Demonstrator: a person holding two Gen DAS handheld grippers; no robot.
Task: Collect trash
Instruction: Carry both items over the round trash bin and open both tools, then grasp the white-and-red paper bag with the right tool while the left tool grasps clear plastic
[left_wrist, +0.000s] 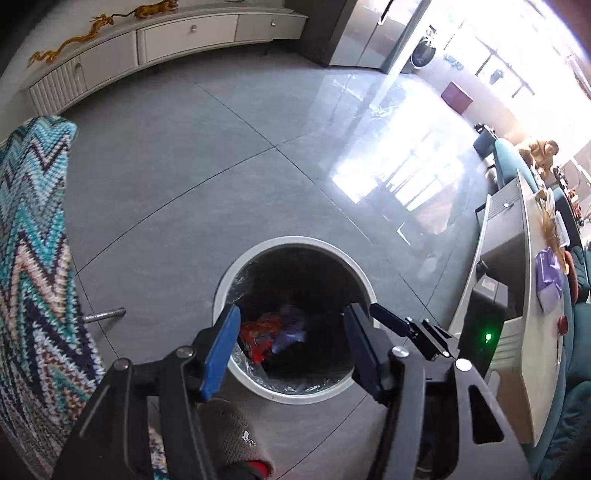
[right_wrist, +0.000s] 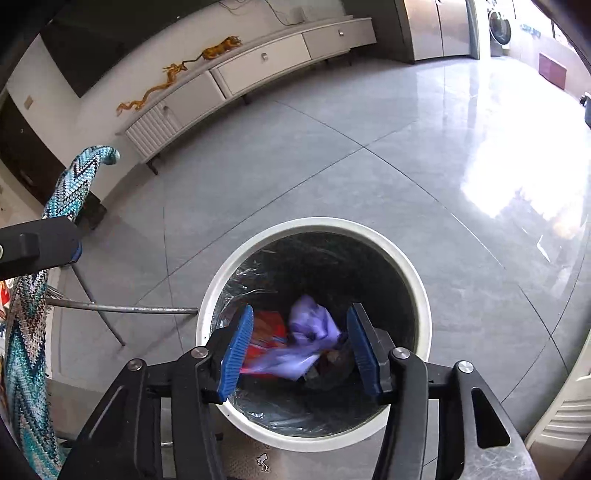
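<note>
one bin (right_wrist: 413, 273), two wrappers: red (right_wrist: 267, 330), purple (right_wrist: 312, 326).

Bin (right_wrist: 417, 280) mouth open below, bare floor (right_wrist: 332, 166) beyond, knitted throw (left_wrist: 33, 229) crowding left

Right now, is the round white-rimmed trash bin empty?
No, the round white-rimmed trash bin already holds a crumpled purple wrapper and a red-orange packet in its liner.
</note>
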